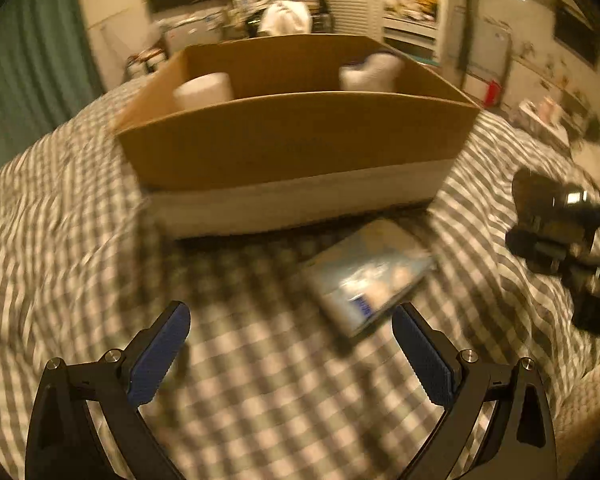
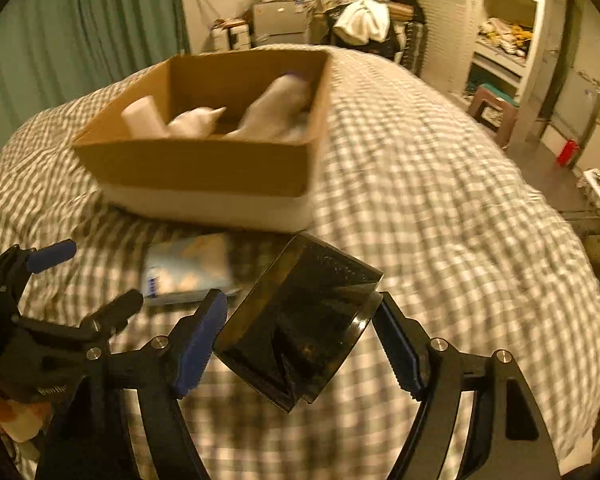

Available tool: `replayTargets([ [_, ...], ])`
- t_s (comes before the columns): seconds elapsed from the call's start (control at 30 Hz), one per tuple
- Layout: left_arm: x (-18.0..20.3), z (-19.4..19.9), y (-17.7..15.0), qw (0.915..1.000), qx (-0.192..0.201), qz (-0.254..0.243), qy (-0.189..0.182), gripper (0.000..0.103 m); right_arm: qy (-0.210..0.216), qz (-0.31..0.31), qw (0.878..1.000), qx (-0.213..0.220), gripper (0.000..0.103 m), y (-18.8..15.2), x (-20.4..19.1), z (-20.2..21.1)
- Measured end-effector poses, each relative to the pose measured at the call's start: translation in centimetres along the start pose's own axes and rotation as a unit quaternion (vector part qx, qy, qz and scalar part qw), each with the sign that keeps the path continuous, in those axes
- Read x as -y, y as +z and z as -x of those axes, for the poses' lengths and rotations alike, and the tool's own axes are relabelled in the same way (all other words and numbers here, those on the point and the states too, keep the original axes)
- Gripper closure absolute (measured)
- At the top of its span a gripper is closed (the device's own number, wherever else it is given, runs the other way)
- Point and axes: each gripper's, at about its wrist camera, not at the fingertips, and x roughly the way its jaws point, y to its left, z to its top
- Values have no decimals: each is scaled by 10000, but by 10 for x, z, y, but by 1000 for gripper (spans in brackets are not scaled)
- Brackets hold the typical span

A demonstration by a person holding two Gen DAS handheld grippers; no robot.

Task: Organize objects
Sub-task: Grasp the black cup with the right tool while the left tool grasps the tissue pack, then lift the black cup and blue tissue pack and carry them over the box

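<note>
Two claws are working: my right claw [image 2: 298, 344] is clamped on a dark box [image 2: 300, 320], tilted, and my left claw [image 1: 292, 350] hangs spread wide, holding nothing. Just ahead of the left claw lies a pale blue packet [image 1: 366, 270] on the checked bed [image 2: 440, 200]. I'd lift the box clear over the near wall of the cardboard bin [image 2: 204, 168] beyond; open bed lies to its right.

My right hand-held gripper [image 2: 300, 340] clamps a dark, tilted box [image 2: 300, 332] at lower centre. Beyond it a blue packet [image 2: 188, 272] lies on the checked bed [image 2: 440, 200], just before the cardboard box [image 2: 204, 168] holding white bottles [image 2: 272, 112].
</note>
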Motion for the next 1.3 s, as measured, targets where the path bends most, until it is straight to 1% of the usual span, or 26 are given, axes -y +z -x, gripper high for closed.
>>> replayTargets([
  [0.07,10,-7,4,9998,35,-192,-107,0,-176,-68,9998,20,28,8,6,-1],
  [0.13,17,-14,8,9994,38,-264,-227,0,-236,-190,9995,18,28,10,15,1],
  [0.23,25,-29,12,9991,-58,-296,-302,0,-198,-324,9993,-47,28,12,22,-1],
  [0.4,30,-54,20,9988,-158,-254,-383,0,-150,-273,9994,-138,28,10,23,-12],
  [0.47,31,-60,23,9989,-188,-259,-341,0,-113,-305,9993,-165,28,9,25,-13],
  [0.53,31,-63,24,9989,-176,-256,-339,0,10,-399,9990,-224,28,6,28,-16],
  [0.6,32,-65,25,9988,-160,-249,-386,3,128,-460,9985,-257,28,4,29,-16],
  [0.63,32,-65,25,9986,-154,-247,-435,9,117,-441,9986,-260,28,3,28,-16],
  [0.7,32,-63,25,9985,-128,-253,-474,18,89,-401,9988,-251,28,2,26,-17],
  [0.73,31,-62,24,9986,-136,-259,-443,19,127,-414,9988,-248,28,2,26,-17],
  [0.8,31,-57,24,9988,-130,-271,-381,20,232,-459,9984,-237,28,2,25,-16],
  [0.97,26,-36,24,9989,-87,-173,-434,20,220,-387,9988,-196,28,2,21,-15],
  [1.03,18,-29,21,9989,-58,-111,-456,20,213,-363,9990,-173,28,3,19,-14],
  [1.1,15,-19,20,9991,-35,-87,-418,20,213,-331,9991,-151,28,4,17,-12],
  [1.2,15,-3,14,9993,-140,-91,-328,20,219,-258,9994,-95,28,5,12,-7],
  [1.27,6,2,10,9994,-267,-99,-200,20,229,-195,9995,-59,28,7,7,-3],
  [1.3,1,5,8,9994,-313,-63,-152,20,304,-180,9994,-48,28,8,4,0],
])
